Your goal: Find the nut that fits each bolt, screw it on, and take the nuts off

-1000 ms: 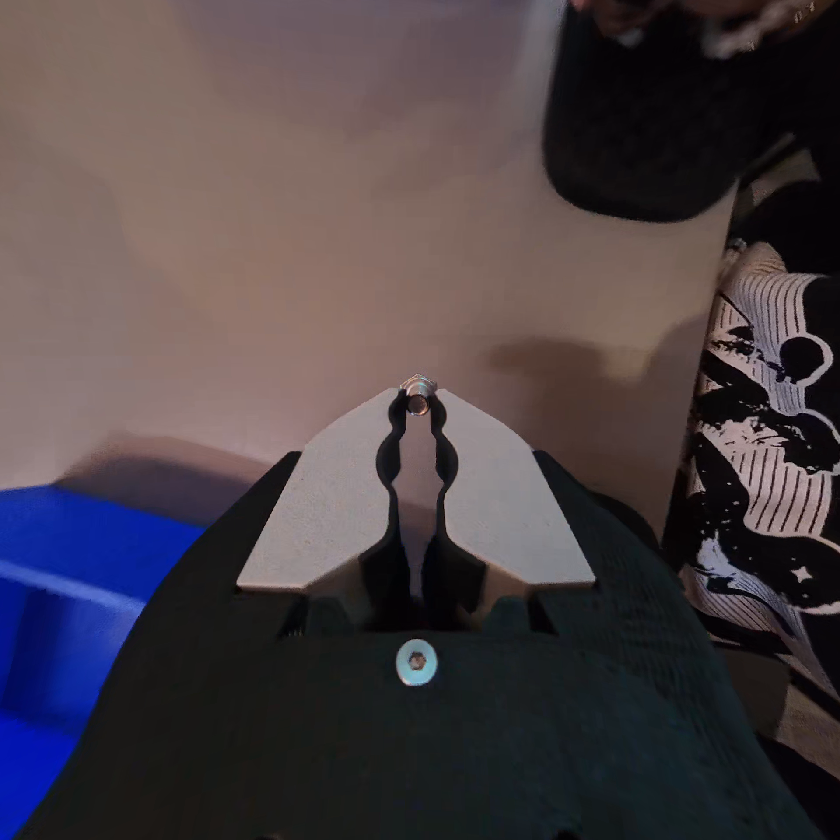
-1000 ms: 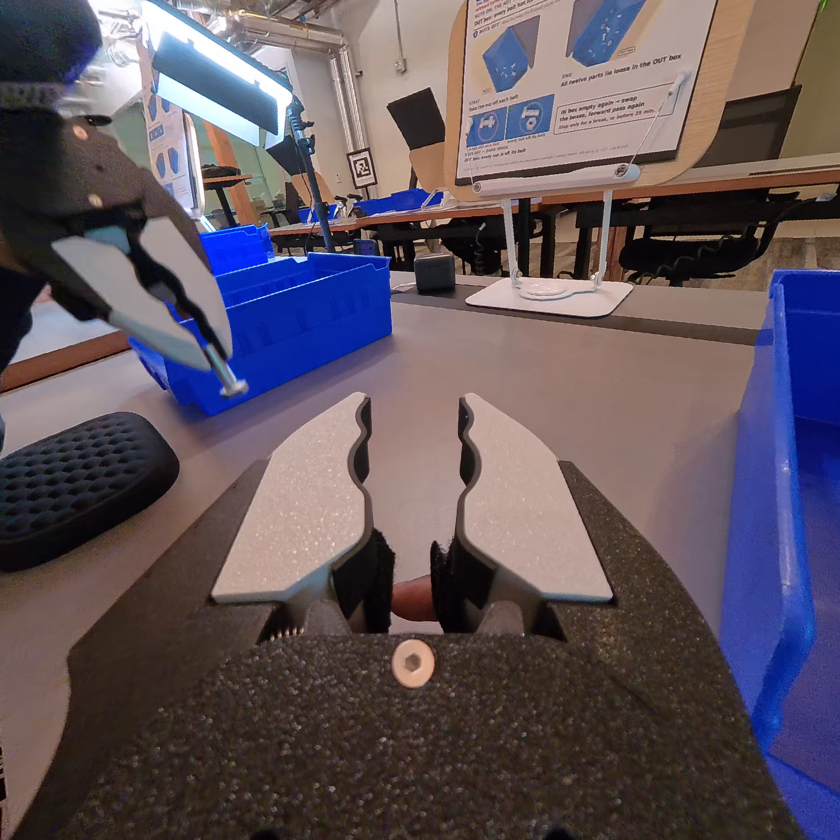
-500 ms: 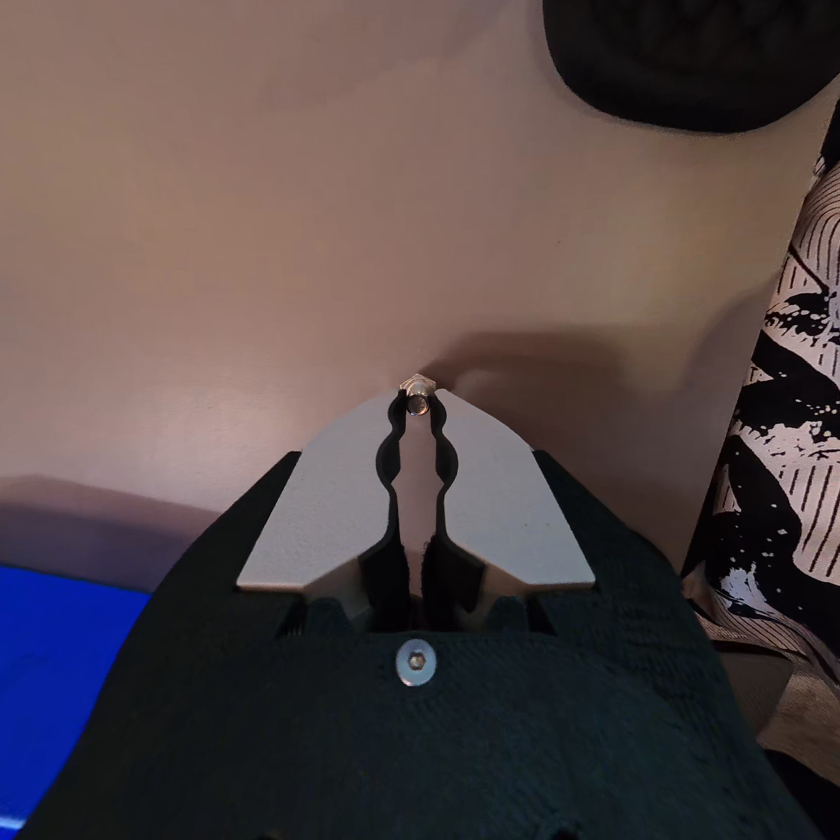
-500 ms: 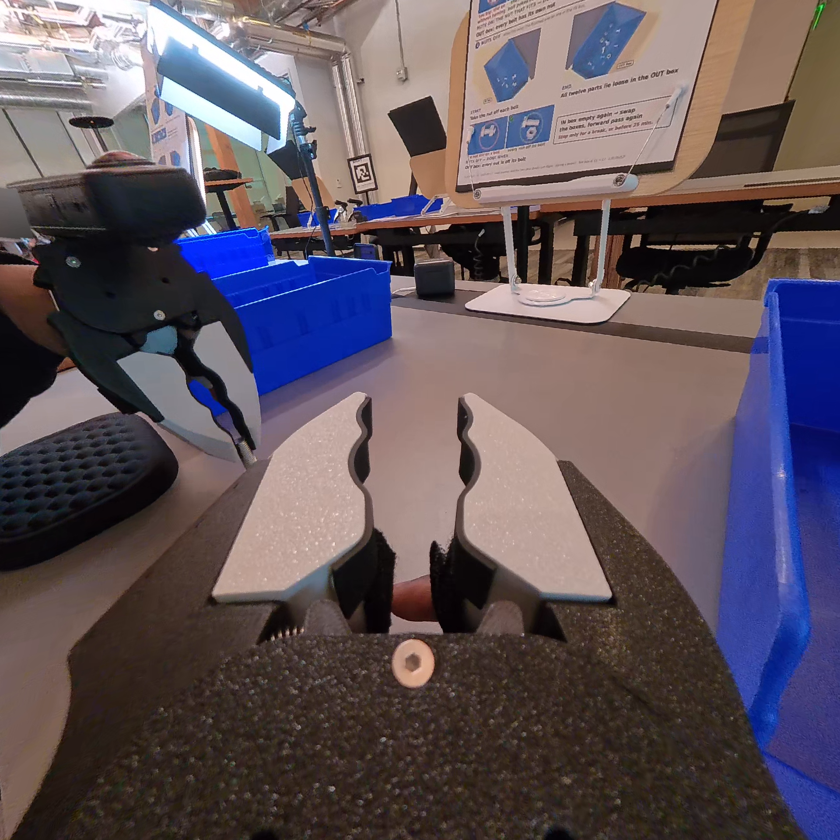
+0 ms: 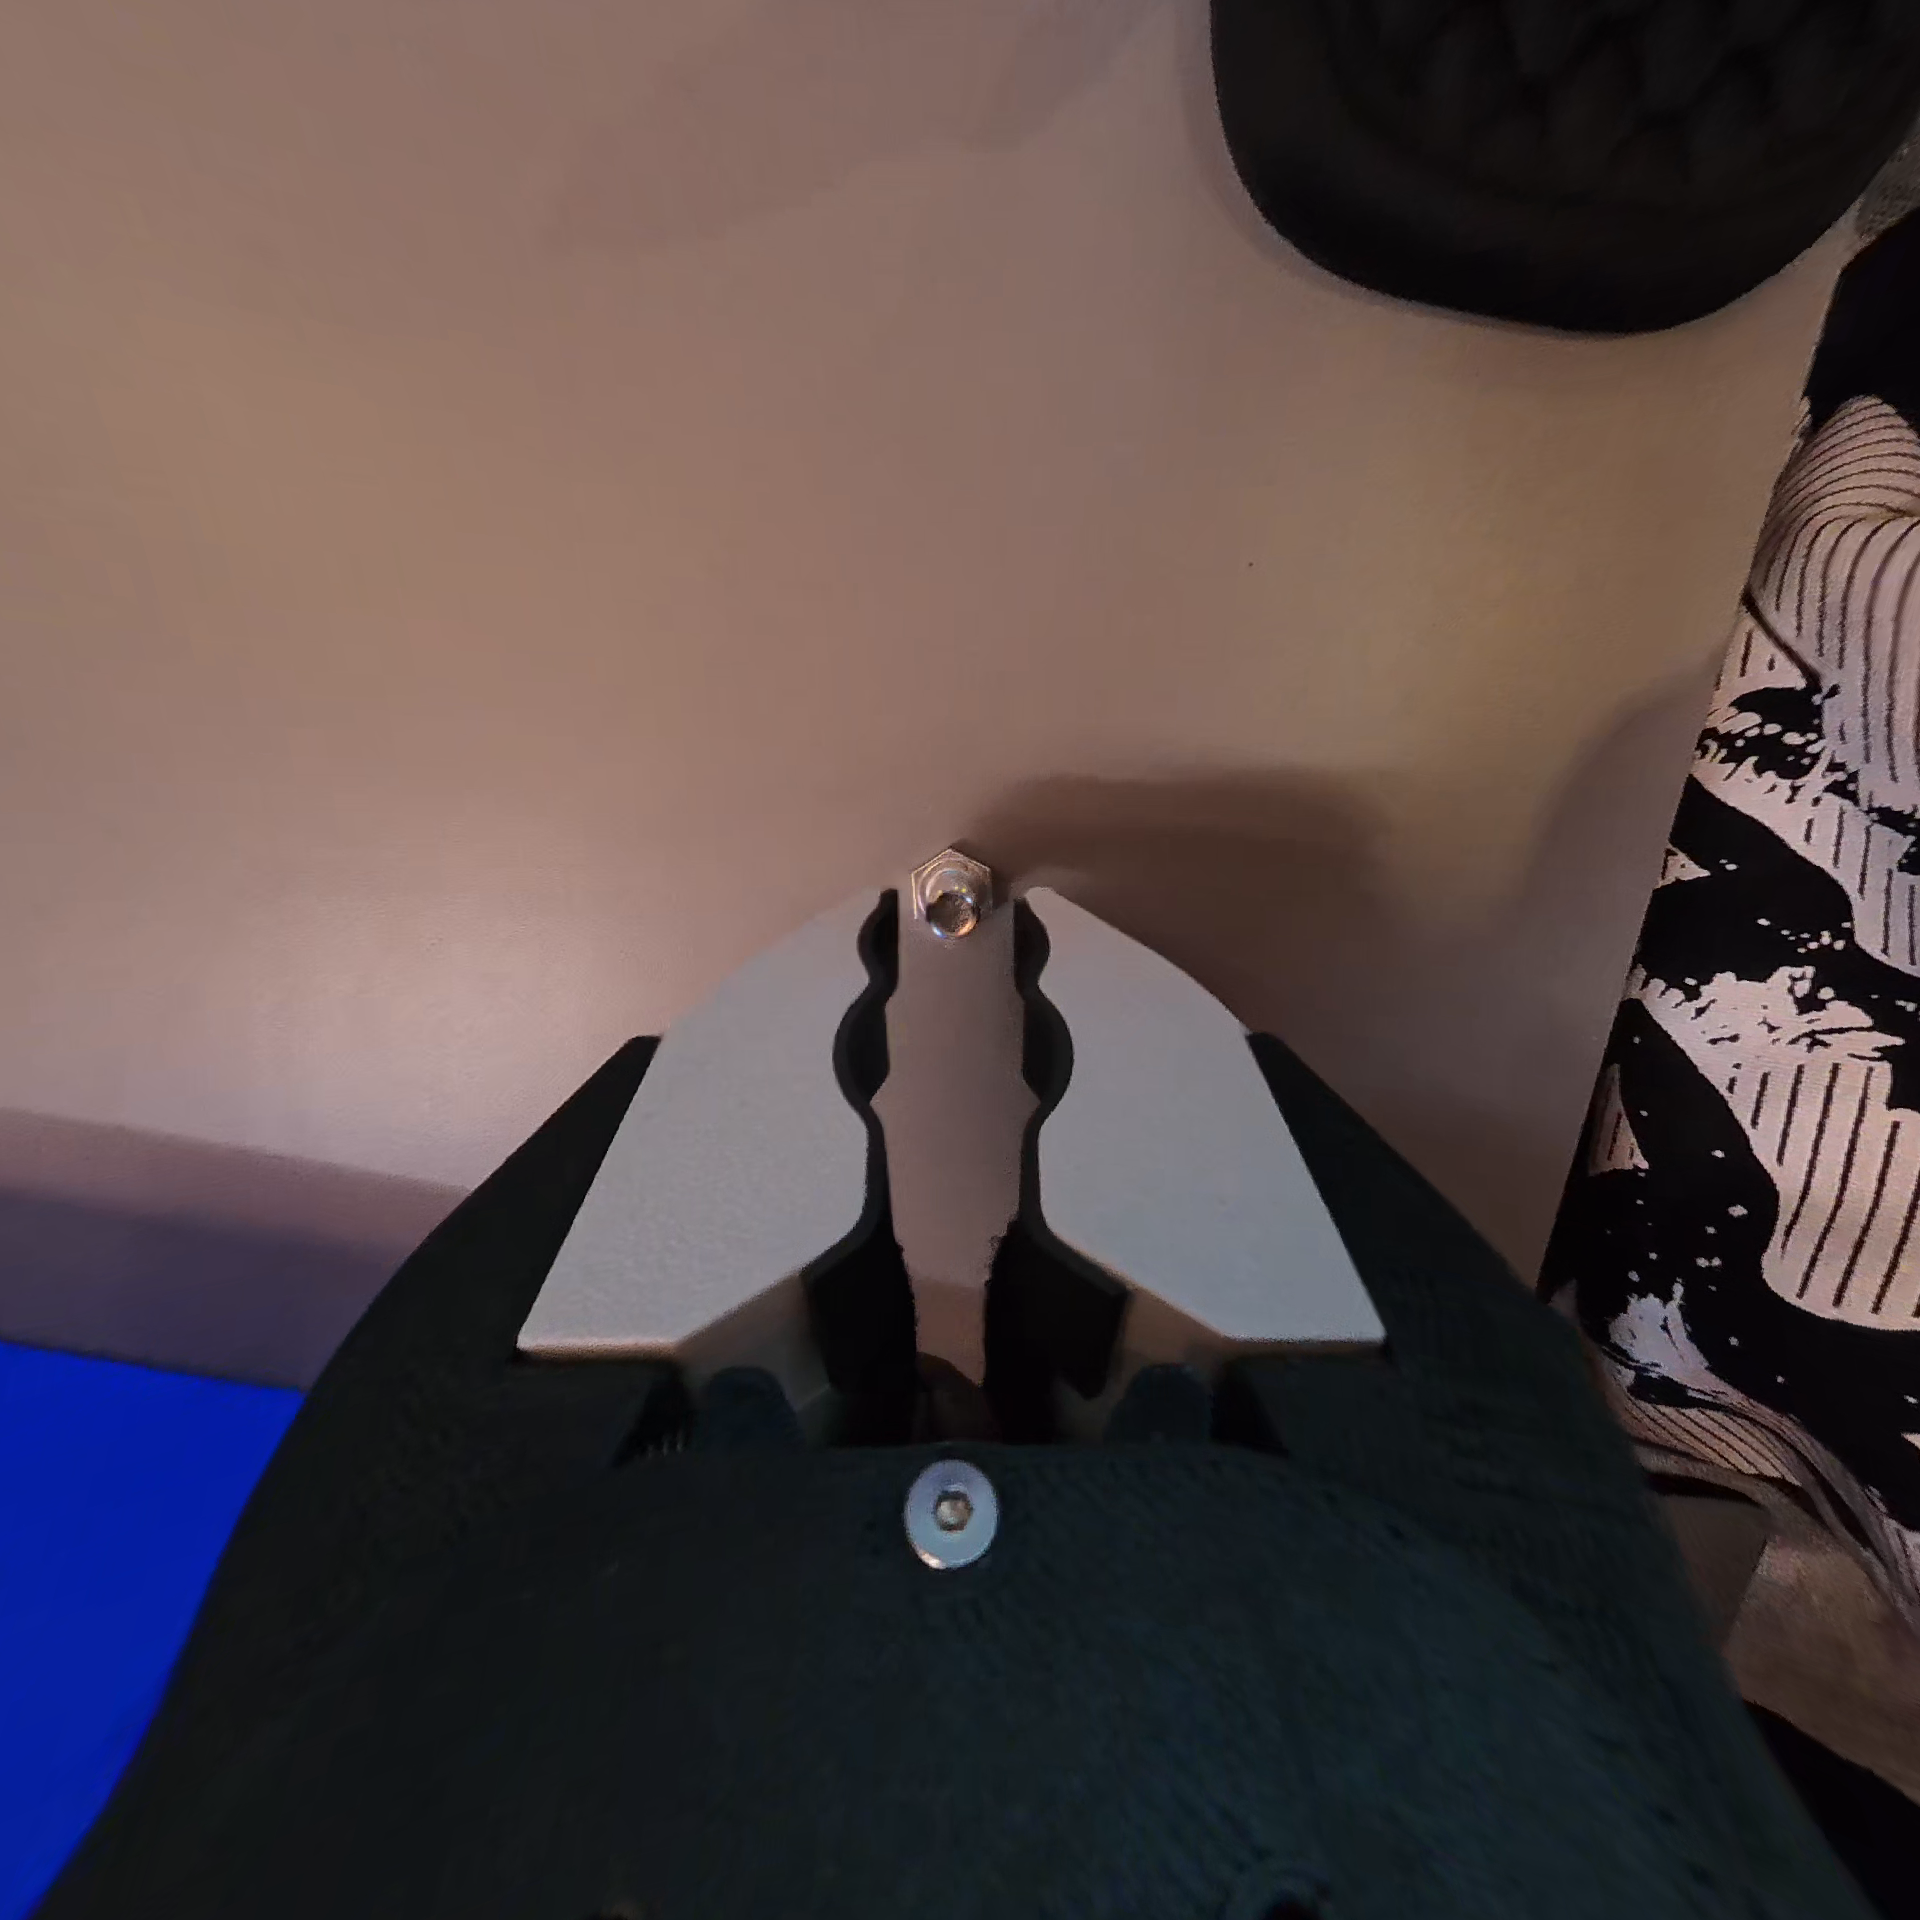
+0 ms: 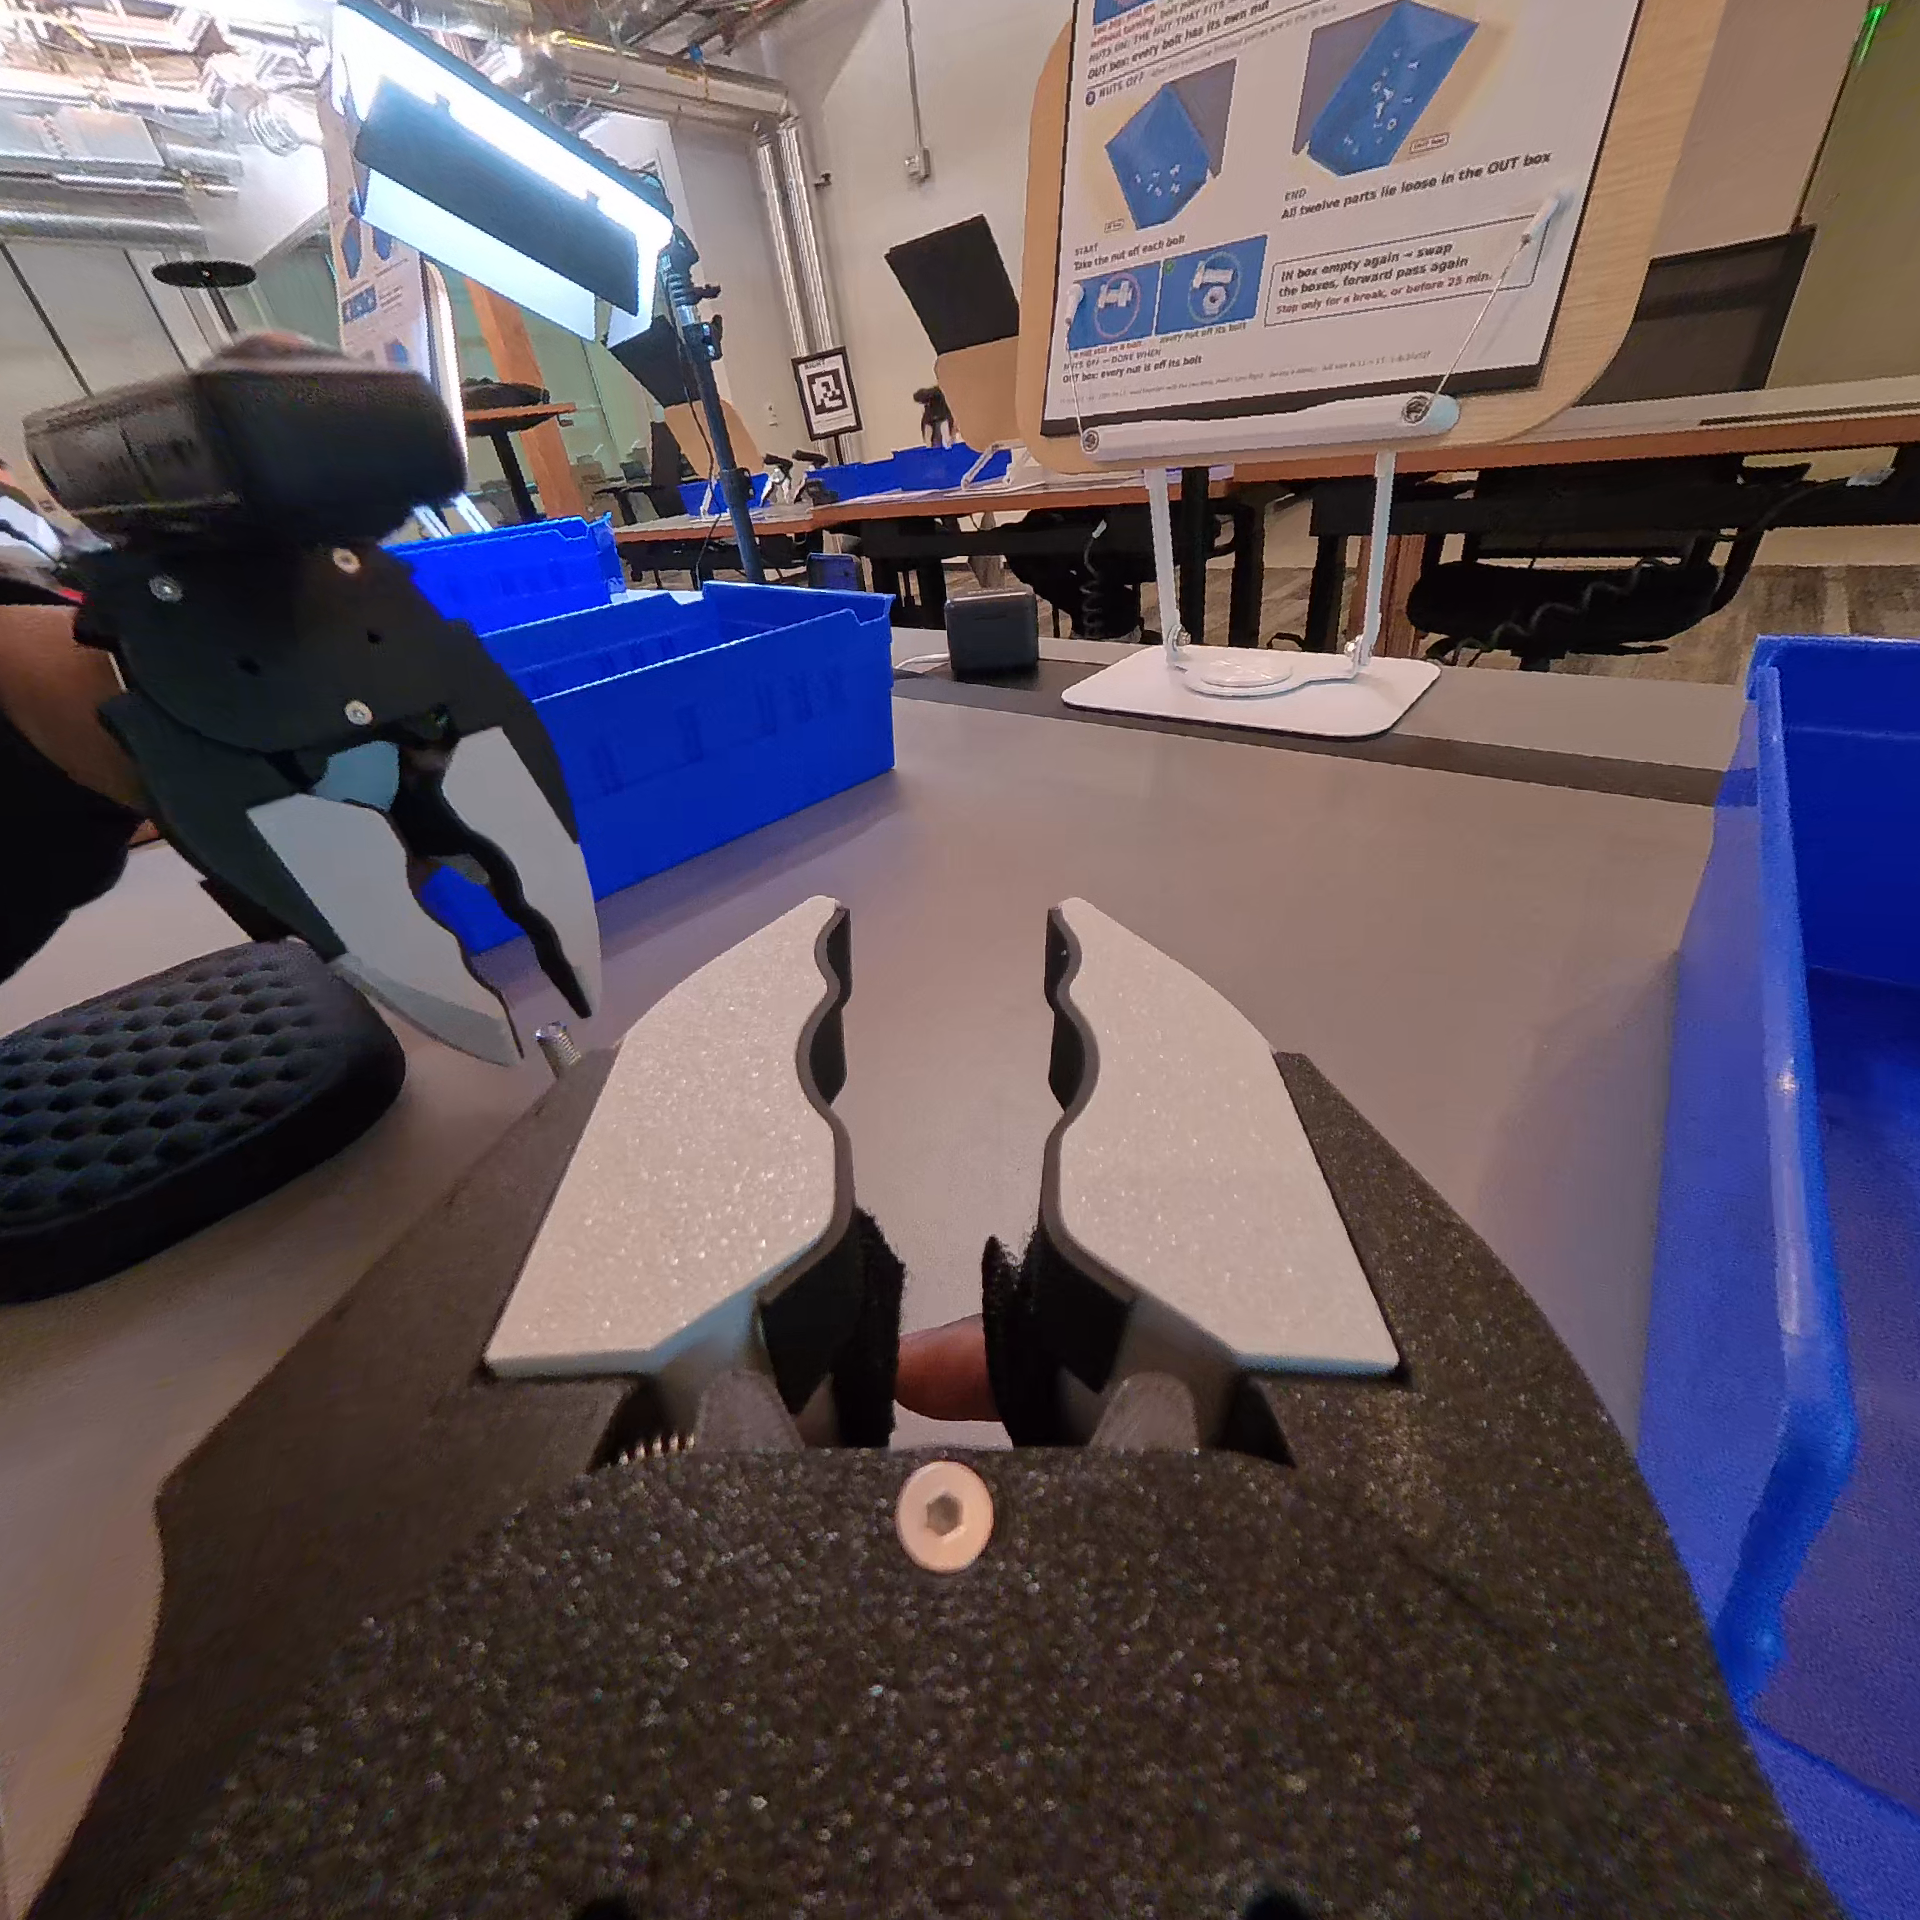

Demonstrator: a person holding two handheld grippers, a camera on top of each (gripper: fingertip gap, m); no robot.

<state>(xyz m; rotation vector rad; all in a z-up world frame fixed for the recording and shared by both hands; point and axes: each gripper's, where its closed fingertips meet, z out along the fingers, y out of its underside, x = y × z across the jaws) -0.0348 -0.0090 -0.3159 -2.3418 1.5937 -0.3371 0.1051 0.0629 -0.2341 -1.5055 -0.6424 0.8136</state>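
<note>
The left gripper (image 5: 951,902) points straight down at the desk (image 5: 520,520), and its jaws stand slightly apart with a small bolt (image 5: 950,906) upright between their tips, hex head down on the desk top and threaded end up. In the right wrist view the same bolt (image 6: 558,1046) shows as a short threaded stub just below the tips of the left gripper, and a gap shows on each side of it, so the jaws look parted around it rather than clamped on it. The right gripper (image 6: 943,920) hovers low over the desk near its near edge, jaws apart and holding nothing. A black textured pad (image 6: 156,1101) lies just beside the bolt toward the left edge; one blue bin (image 6: 707,717) stands farther back on the left and another blue bin (image 6: 1745,1143) sits along the right edge. An instruction board on a white stand (image 6: 1299,686) stands at the far edge. No nut is visible on the bolt or anywhere on the desk. As I judge it, the step in hand is setting this bolt down alone on the desk, either stripped of its nut or waiting for one. The next move likely calls for lifting the left jaws straight up so the bolt does not tip over, then sending a gripper to a bin for the next part.
</note>
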